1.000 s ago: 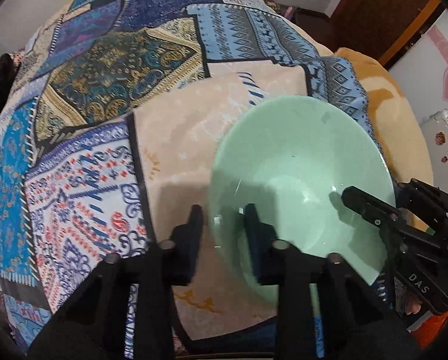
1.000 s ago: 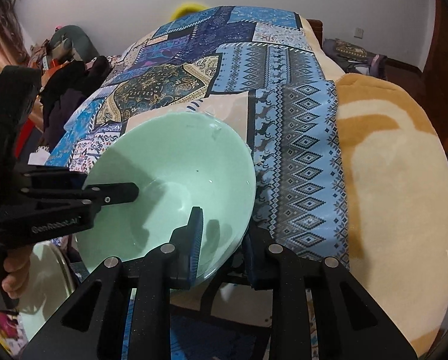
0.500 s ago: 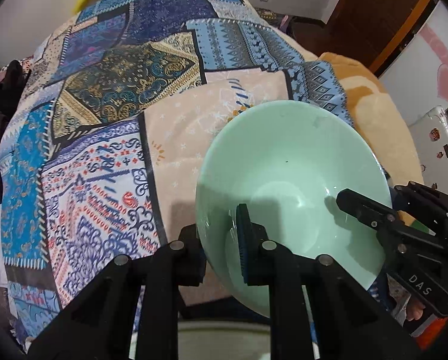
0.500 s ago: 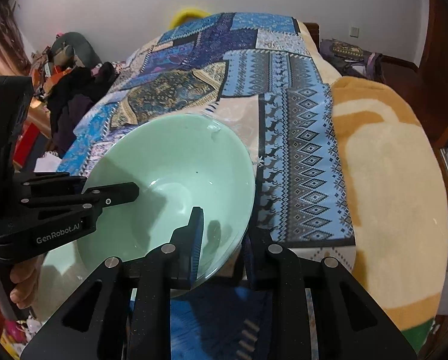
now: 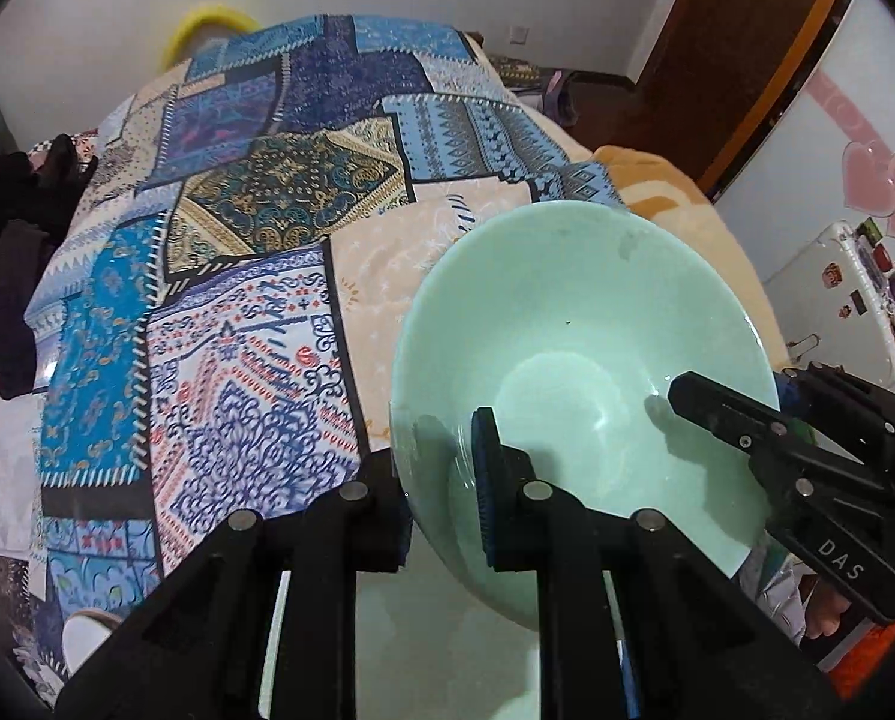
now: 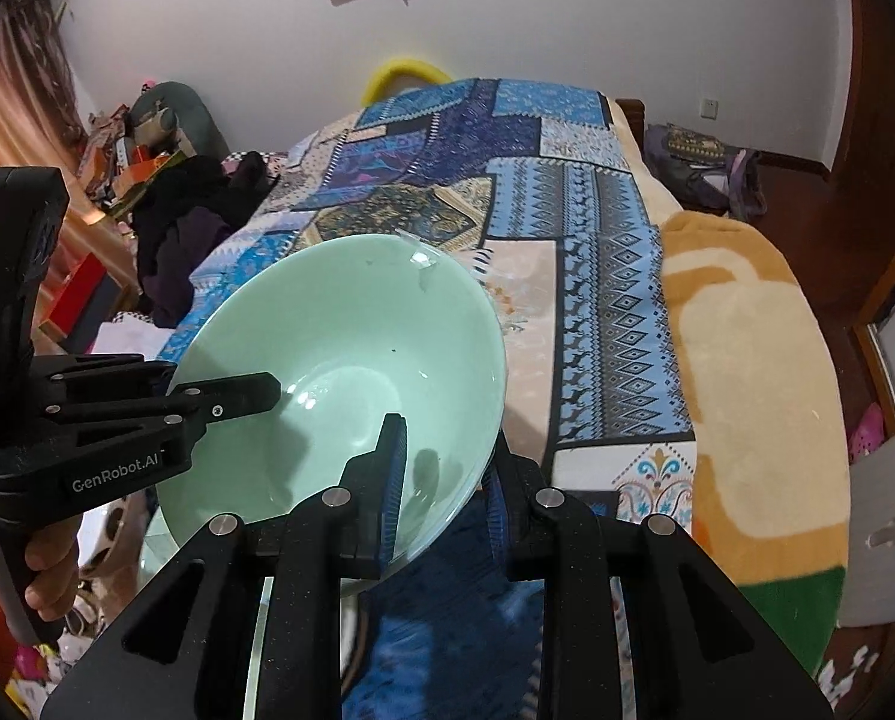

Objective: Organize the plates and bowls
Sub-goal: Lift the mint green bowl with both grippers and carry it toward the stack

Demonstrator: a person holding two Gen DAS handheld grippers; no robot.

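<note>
Both tongs grip the glossy, pale-green bowl (image 5: pixel 573 360) by opposite rims: left tongs (image 5: pixel 441 480), right tongs (image 6: pixel 441 474). It hangs tilted above the patchwork-quilted bed (image 6: pixel 567 210).

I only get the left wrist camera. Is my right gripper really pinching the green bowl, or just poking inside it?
Observer: Pinching. In the right wrist view, the right gripper has its jaws on either side of the green bowl wall, one inside and one outside.
Operator: What's holding up my left gripper?
Observer: A hand is wrapped around the handle of the left gripper, low on the left of the right wrist view.
Operator: What's way over on that side of the room?
Observer: A pinkish curtain hangs there, past the pile of dark clothes.
</note>
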